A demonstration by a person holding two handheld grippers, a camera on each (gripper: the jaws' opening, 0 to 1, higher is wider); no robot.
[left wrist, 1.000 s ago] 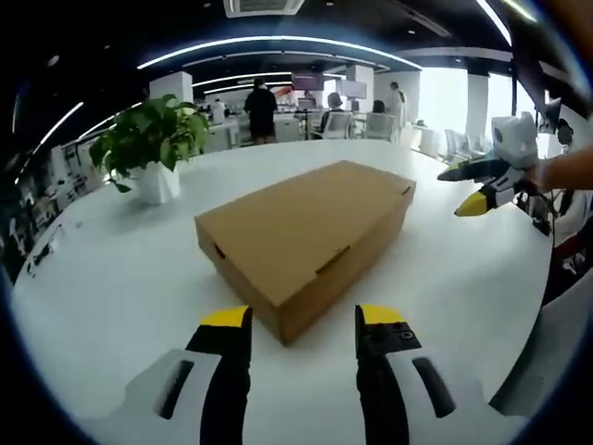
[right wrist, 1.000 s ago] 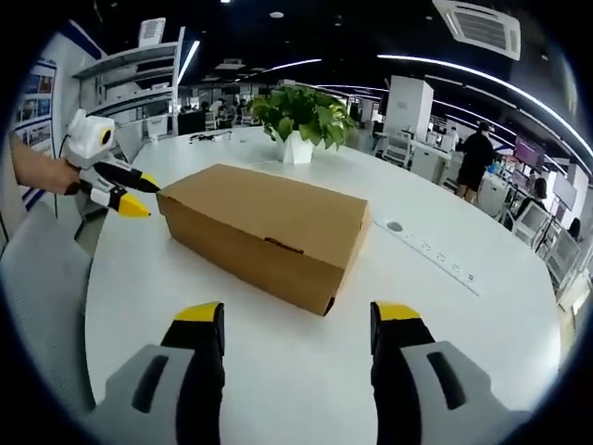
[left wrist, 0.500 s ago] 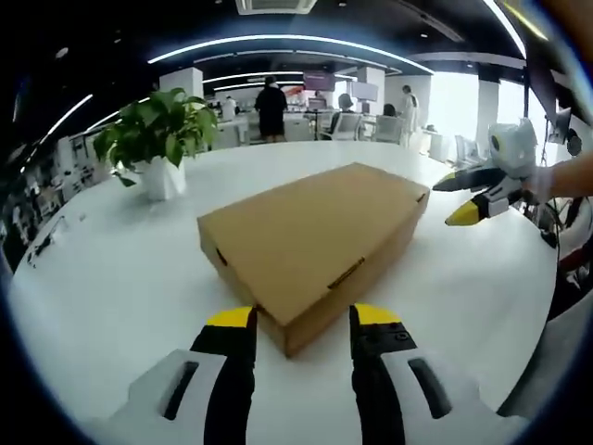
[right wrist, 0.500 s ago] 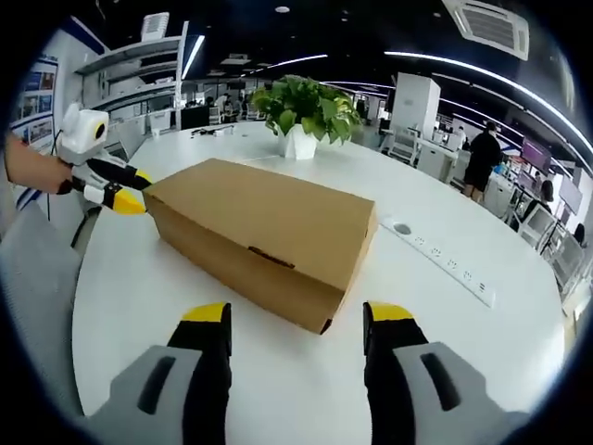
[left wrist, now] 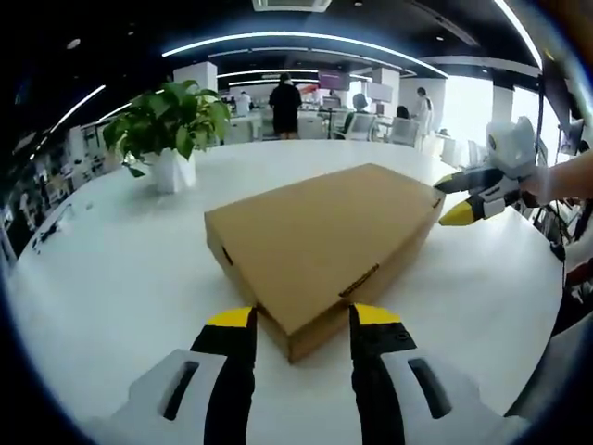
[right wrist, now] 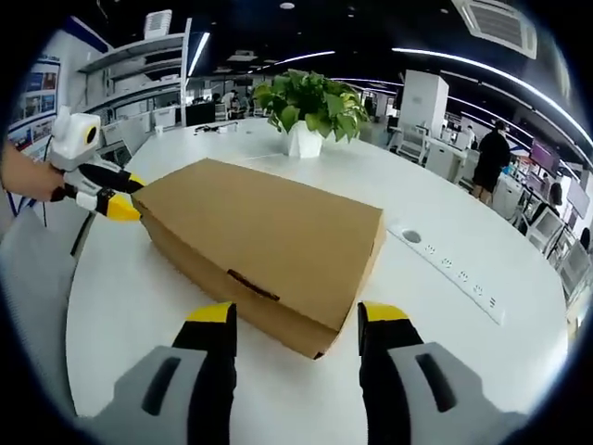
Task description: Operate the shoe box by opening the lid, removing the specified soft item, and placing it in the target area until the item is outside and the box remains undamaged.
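Note:
A shut brown cardboard shoe box lies on the round white table, its lid down and a thin slot in the front wall. My left gripper is open, its yellow-tipped jaws standing either side of the box's near corner without closing on it. At the opposite end, my right gripper is open around that near corner in the same way. Each gripper also appears in the other's view, held by a hand at the far end of the box: the right gripper and the left gripper.
A potted green plant in a white pot stands on the table beyond the box. A recessed socket strip and a round grommet lie in the tabletop. People and desks are far behind.
Both cameras have come closer to the box, so it looks larger. Each near corner now sits between that gripper's jaws. The box itself has not moved.

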